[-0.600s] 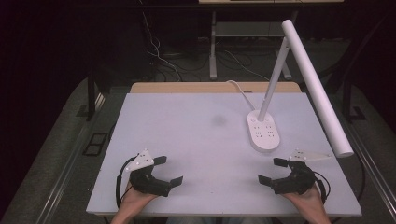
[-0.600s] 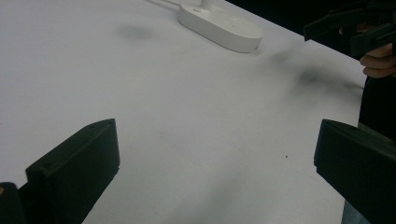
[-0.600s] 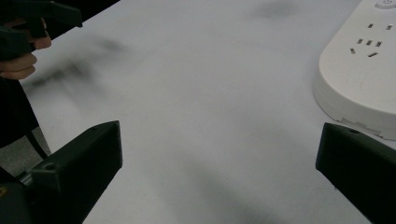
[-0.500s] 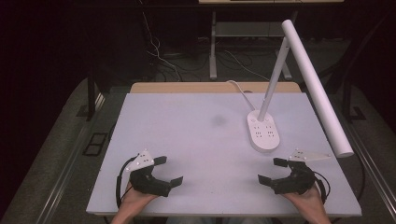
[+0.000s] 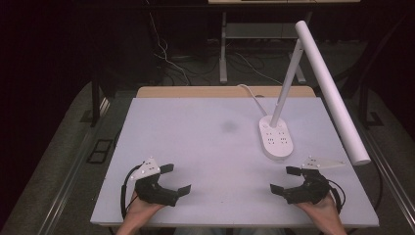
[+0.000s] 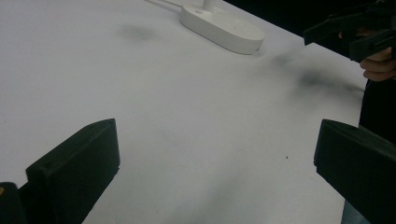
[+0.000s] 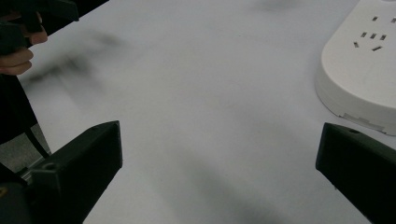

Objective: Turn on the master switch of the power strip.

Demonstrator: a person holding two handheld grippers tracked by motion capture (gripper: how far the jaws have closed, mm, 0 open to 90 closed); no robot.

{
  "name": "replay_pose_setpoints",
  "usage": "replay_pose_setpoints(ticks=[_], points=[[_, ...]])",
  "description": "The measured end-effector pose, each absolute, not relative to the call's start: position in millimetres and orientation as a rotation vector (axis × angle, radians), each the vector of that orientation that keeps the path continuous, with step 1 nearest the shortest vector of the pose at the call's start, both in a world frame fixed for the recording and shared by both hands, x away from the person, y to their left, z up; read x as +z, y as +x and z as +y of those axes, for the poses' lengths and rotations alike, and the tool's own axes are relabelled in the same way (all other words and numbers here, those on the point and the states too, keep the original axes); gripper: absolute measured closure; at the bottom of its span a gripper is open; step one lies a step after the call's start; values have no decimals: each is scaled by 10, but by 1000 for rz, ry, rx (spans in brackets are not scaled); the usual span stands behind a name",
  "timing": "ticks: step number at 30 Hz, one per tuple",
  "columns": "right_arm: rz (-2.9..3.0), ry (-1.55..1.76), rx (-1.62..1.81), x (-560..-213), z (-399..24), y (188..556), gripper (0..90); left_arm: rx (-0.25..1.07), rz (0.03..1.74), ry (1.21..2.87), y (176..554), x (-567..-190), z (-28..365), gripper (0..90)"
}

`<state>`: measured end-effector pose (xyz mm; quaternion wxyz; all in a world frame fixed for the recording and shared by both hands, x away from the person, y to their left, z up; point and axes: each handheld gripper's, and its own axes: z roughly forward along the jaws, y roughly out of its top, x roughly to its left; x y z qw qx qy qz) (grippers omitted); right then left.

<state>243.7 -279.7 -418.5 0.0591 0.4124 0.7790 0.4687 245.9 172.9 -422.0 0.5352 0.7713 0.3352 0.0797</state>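
left tongs [image 5: 175,178] open, empty | right tongs [image 5: 285,179] open, empty | unmoved, white oval-based desk lamp [image 5: 277,139] untouched on white worktop [image 5: 195,142]

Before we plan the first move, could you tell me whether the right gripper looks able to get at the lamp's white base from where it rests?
Probably yes. The right gripper rests open near the table's front edge, and only bare table lies between it and the lamp base.
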Motion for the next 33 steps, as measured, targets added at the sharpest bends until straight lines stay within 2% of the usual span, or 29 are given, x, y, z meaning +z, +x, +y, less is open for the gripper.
replay_pose_setpoints(ticks=[20, 33], points=[[2361, 1279, 1389, -4156, -2797, 2437, 1, 194, 817, 1825, 2451, -4218, 1767, 0], [2414, 1272, 1317, -4093, -2747, 2562, 1, 198, 839, 1818, 2462, -4231, 1782, 0]])
